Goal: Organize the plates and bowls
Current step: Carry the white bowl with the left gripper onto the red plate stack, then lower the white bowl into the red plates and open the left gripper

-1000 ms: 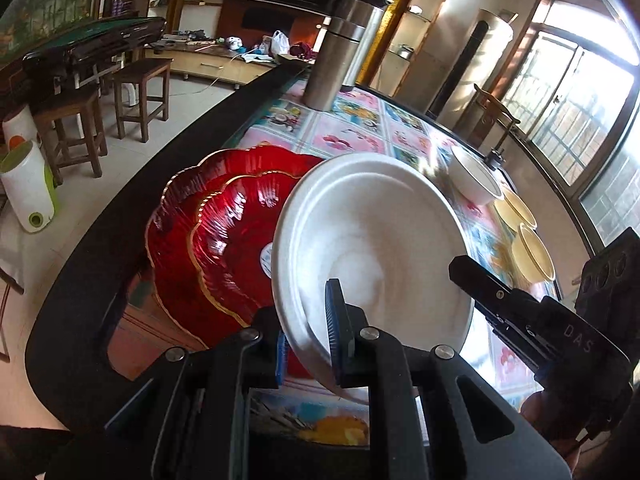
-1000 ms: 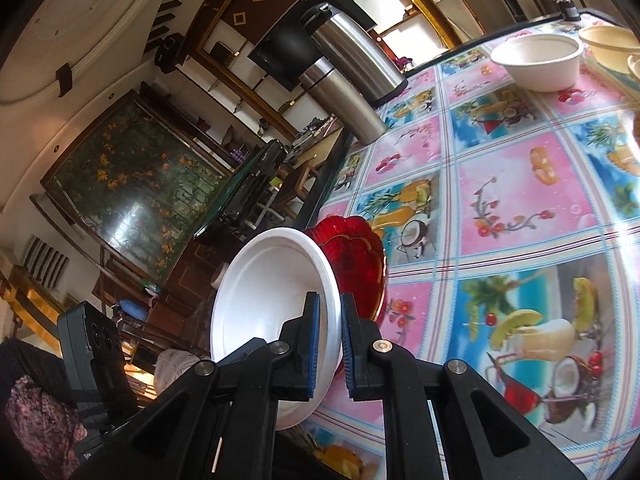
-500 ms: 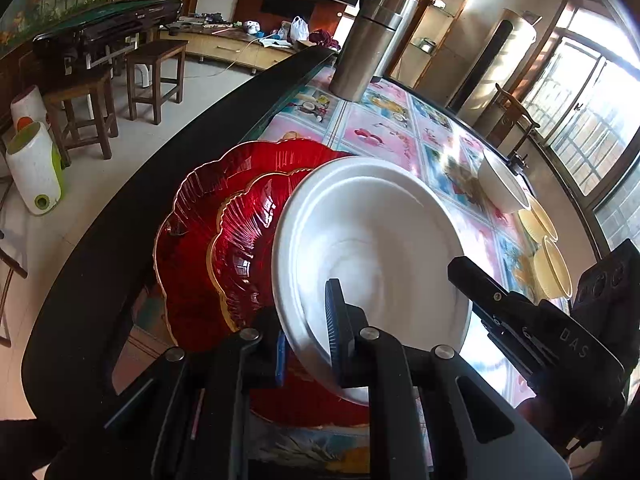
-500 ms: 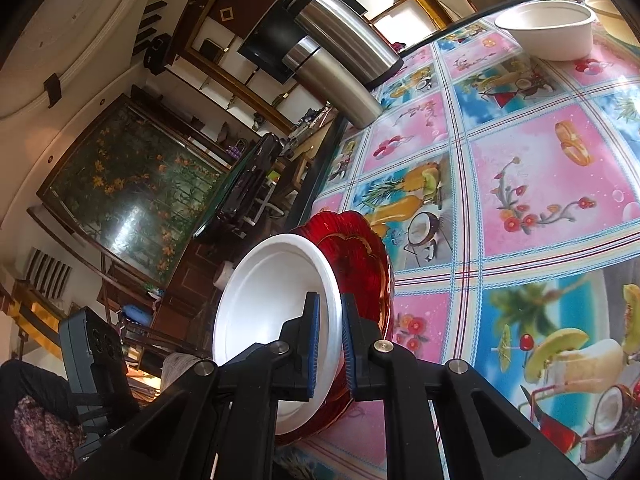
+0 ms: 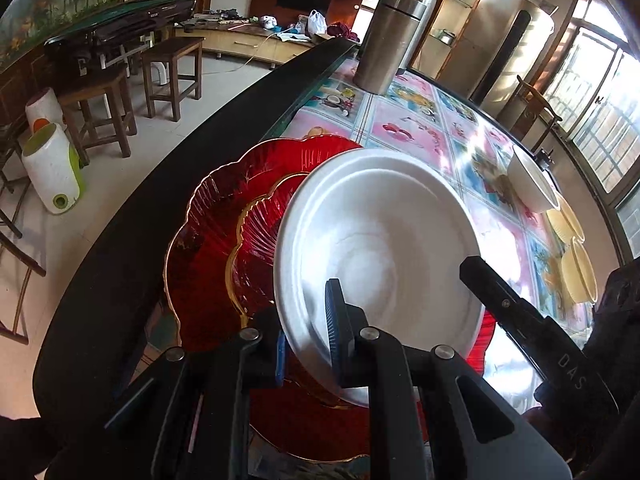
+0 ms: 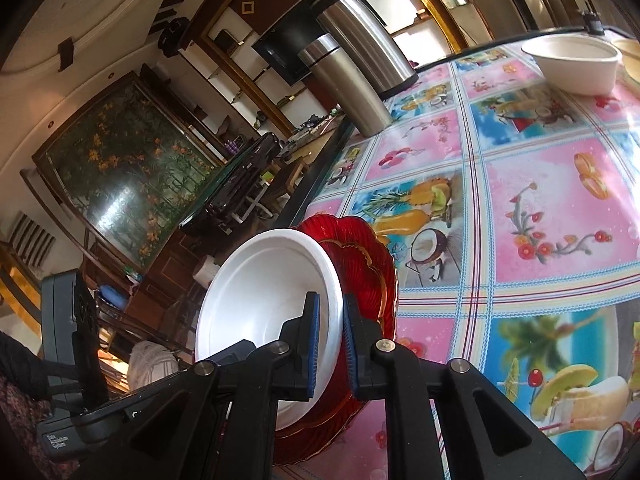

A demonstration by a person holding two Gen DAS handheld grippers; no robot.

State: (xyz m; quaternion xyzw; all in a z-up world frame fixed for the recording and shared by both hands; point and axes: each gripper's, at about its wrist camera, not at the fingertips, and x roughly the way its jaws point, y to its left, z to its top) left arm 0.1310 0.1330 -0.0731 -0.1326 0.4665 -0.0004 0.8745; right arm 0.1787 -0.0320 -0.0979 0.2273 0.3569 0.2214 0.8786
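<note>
Bright fruit pictures cover the table (image 6: 520, 184), with two steel flasks (image 5: 396, 28) at the far end. I hold the white plate (image 5: 380, 248) by its rim with both tools. My left gripper (image 5: 306, 344) is closed on the near rim, and my right gripper (image 6: 328, 344) pinches the rim too. The plate hangs tilted over two red plates (image 5: 216, 240) near the table edge. It looks light and a bit bendy, so I think the rim is the best place to hold. I cannot see under it, or whether it touches the red ones.
</note>
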